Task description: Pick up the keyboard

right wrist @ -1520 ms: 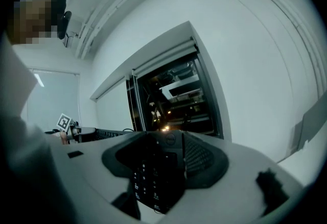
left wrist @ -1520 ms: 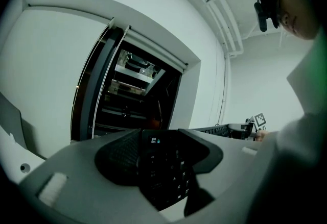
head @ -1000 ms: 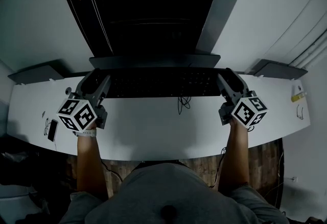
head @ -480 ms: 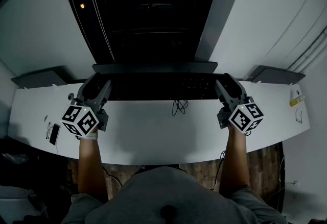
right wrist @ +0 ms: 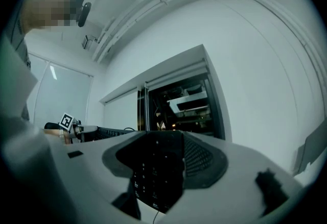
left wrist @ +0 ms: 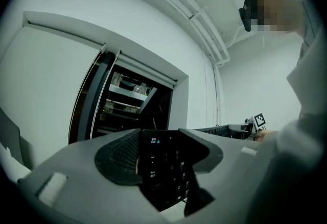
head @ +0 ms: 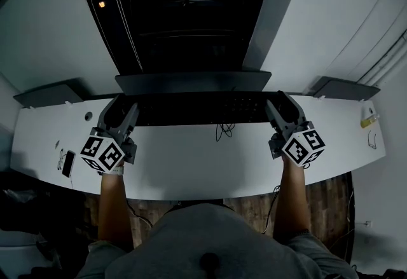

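Spanning the gap between both grippers, the long black keyboard [head: 200, 108] lies crosswise at the back of the white counter [head: 191, 163]; whether it is clear of the surface cannot be told. The left gripper [head: 121, 106] is clamped on the keyboard's left end, and the left gripper view shows the key rows [left wrist: 163, 177] wedged between its dark ribbed pads [left wrist: 120, 159]. The right gripper [head: 276, 105] is clamped on the right end in the same way, with keys [right wrist: 156, 172] between its jaws.

Just behind the keyboard, the wide dark grey monitor foot [head: 191, 82] runs along its far edge, and the big dark curved monitor [head: 191, 11] rises above it. A thin dark cable [head: 222, 130] loops on the counter just in front of the keyboard's middle. A flat grey slab [head: 48, 93] sits off to the left and another [head: 346, 88] to the right; a dark phone [head: 67, 163] lies near the left edge, and a small yellow item [head: 367, 122] far right, both well apart from the keyboard.
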A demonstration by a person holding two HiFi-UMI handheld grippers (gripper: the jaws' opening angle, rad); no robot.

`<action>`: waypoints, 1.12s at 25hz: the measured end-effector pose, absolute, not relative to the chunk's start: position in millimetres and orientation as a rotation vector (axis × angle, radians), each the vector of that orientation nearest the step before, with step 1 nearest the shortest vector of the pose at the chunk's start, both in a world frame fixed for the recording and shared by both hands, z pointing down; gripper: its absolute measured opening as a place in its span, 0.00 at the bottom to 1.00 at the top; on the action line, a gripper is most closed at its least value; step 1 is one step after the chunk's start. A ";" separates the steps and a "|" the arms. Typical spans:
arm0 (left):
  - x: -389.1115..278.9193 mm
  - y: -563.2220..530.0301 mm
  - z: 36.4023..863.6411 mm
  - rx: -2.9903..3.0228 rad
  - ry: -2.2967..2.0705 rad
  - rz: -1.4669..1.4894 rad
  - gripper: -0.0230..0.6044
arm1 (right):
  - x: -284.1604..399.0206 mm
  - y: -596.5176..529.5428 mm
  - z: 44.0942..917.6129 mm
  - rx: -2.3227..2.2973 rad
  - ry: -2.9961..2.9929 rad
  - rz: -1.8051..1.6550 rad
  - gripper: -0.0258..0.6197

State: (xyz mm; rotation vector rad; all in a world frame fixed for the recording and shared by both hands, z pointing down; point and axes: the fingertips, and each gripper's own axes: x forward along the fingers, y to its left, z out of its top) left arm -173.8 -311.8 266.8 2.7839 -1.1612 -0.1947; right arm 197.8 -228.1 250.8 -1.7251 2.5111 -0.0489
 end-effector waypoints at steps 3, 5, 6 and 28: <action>-174.2 -315.1 271.5 2.781 -1.148 -0.179 0.37 | 196.7 -227.2 255.9 -1.733 2.499 -0.060 0.38; -173.9 -316.4 273.1 2.781 -1.146 -0.169 0.38 | 197.0 -227.3 258.8 -1.736 2.495 -0.069 0.38; -173.7 -316.0 273.7 2.782 -1.147 -0.165 0.38 | 197.3 -226.8 260.0 -1.737 2.495 -0.073 0.38; -164.7 -320.8 290.3 2.777 -1.140 -0.155 0.38 | 206.4 -229.0 274.7 -1.742 2.494 -0.082 0.38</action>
